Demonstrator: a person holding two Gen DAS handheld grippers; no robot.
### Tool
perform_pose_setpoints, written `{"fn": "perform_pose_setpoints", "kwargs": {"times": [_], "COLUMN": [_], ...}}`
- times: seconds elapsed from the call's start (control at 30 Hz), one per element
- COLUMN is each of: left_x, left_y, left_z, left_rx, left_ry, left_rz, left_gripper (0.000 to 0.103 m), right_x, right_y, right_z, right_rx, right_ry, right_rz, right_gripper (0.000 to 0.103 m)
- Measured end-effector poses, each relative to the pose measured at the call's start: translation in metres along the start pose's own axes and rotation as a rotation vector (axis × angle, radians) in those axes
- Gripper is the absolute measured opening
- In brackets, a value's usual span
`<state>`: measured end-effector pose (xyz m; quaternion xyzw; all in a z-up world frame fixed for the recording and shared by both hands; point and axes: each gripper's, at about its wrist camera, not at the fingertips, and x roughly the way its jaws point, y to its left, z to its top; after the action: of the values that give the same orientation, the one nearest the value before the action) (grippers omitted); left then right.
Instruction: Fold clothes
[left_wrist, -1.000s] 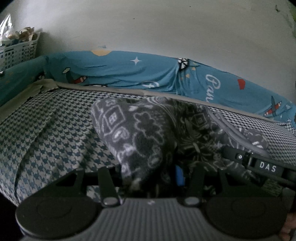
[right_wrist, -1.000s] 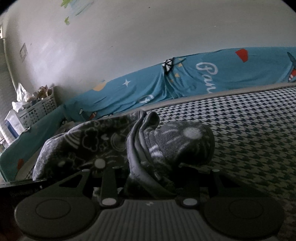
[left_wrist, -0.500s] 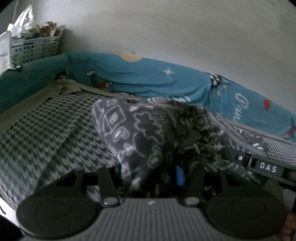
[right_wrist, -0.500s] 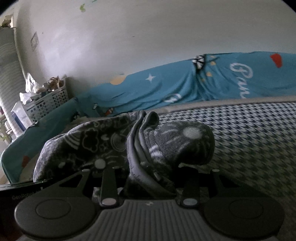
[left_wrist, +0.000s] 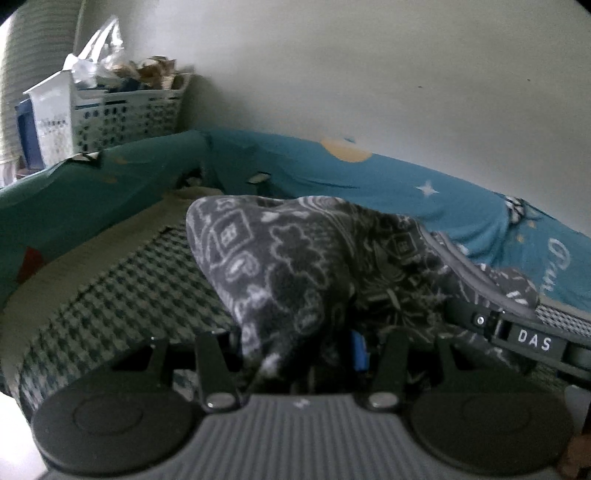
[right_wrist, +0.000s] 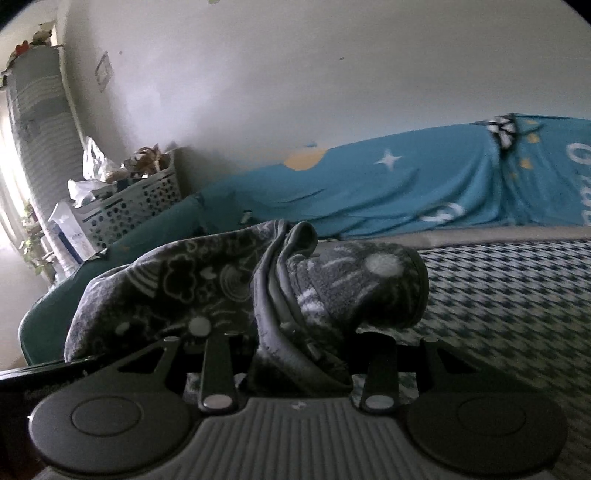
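Both grippers grip the same garment (left_wrist: 295, 266), a dark grey fleece piece with a pale line print. On the left gripper (left_wrist: 301, 354) the jaws stand partly closed, with a bunch of the cloth pinched between them; the fabric rises from the jaws and drapes forward and right. On the right gripper (right_wrist: 295, 354) the jaws are likewise narrowed on a gathered fold with a smooth grey hem. The garment hangs over the houndstooth bed (right_wrist: 509, 295), with a blue sheet (right_wrist: 406, 192) behind.
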<state>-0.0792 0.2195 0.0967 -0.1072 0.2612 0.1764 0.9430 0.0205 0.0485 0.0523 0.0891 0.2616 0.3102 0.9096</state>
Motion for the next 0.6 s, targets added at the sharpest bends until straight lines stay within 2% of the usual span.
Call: {"fn": "perform_pose_setpoints", "kwargs": {"times": [0.3,0.6], "left_x": [0.034,0.065], "left_y": [0.046,0.076], "left_z": [0.012,0.019], "left_rx": [-0.057,-0.089], "left_ry": [0.014,0.045], "left_rz": [0.087,0.146], "left_gripper": [0.047,0.047], "right_x": [0.064,0.118], "right_y": [0.038,0.048], "right_z": [0.002,-0.009], "right_rx": [-0.025,-0.017], "right_ry": [0.037,0.073], "right_rz": [0.067,0.100], "right_gripper": [0.039,0.039]}}
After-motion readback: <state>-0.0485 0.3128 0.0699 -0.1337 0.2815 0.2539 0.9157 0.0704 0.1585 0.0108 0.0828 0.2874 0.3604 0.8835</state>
